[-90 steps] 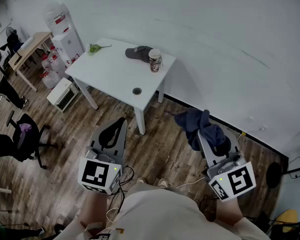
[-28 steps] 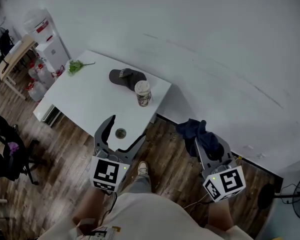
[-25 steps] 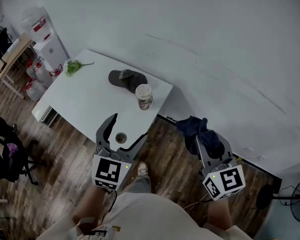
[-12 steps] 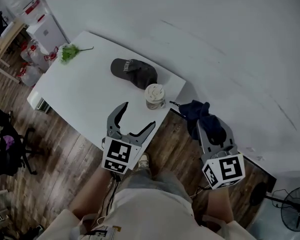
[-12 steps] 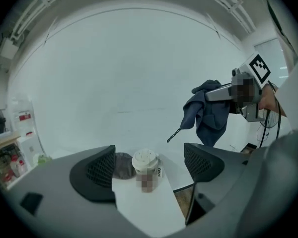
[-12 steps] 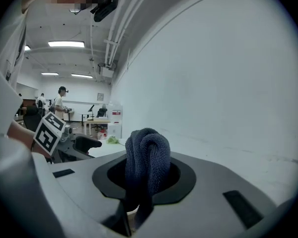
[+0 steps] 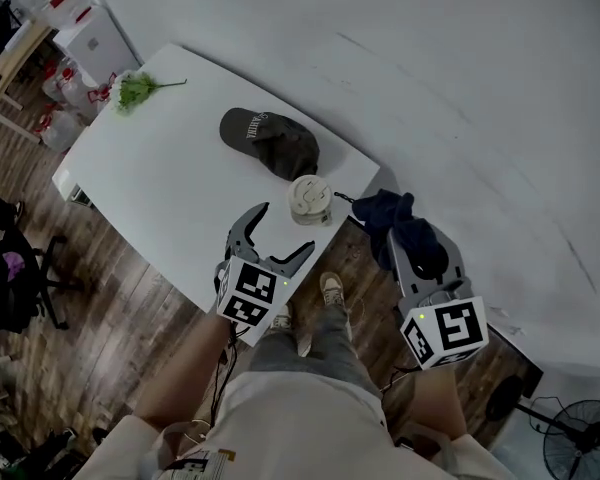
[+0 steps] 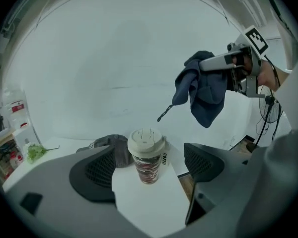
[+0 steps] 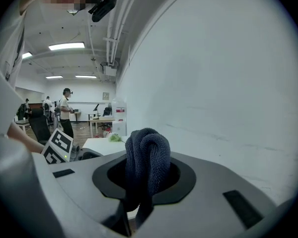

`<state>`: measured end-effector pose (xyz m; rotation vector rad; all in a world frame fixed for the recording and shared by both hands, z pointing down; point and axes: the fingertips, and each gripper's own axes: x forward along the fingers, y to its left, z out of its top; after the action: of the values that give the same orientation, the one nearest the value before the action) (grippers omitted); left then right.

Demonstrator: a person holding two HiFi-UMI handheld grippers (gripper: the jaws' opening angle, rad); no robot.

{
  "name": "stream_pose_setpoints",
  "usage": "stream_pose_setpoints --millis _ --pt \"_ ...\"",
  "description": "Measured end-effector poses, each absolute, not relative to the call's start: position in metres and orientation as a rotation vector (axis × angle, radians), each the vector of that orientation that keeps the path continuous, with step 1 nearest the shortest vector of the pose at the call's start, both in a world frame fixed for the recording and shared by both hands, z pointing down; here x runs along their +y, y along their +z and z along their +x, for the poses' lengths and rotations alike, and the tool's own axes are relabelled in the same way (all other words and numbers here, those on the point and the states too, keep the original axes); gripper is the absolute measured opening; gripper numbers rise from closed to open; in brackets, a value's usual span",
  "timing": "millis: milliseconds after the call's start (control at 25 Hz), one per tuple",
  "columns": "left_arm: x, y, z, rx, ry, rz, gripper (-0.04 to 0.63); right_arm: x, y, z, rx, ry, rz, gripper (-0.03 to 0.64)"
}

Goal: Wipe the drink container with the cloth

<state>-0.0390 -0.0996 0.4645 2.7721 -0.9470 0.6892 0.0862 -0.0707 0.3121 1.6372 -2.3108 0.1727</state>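
Dark-blue cloth (image 9: 146, 167): bunched, pinched in right gripper (image 9: 141, 192), at 4 o'clock from coffee cup (image 7: 309, 199).
Left gripper (image 7: 282, 232): jaws spread, aimed at coffee cup, clear of it.
Coffee cup: upright near table (image 7: 160, 198) corner; cap (image 7: 270, 143) at 11 o'clock.

The head view is dim and grey with washed-out colours. Soft, even light leaves only weak shadows round the white rectangular bench (image 7: 150, 178). Both gripper views are round fisheye pictures with black corners and lines bowed at the rim. In the right gripper view, long ceiling strip lamps (image 9: 66, 46) glare white, and the dark blue knitted cloth (image 9: 148, 162) shows crisp texture.
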Motion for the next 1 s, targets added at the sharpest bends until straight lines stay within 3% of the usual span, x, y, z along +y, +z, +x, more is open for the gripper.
stream_pose_setpoints --millis 400,1000 --pt "-0.131 0.525 -0.008 -1.034 0.773 2.609 0.426 -0.149 0.348 0.097 -2.469 0.223 1.359 0.107" --pt "-0.158 0.545 0.015 -1.093 0.59 2.614 0.425 -0.213 0.399 0.041 -2.624 0.2 0.881 0.107"
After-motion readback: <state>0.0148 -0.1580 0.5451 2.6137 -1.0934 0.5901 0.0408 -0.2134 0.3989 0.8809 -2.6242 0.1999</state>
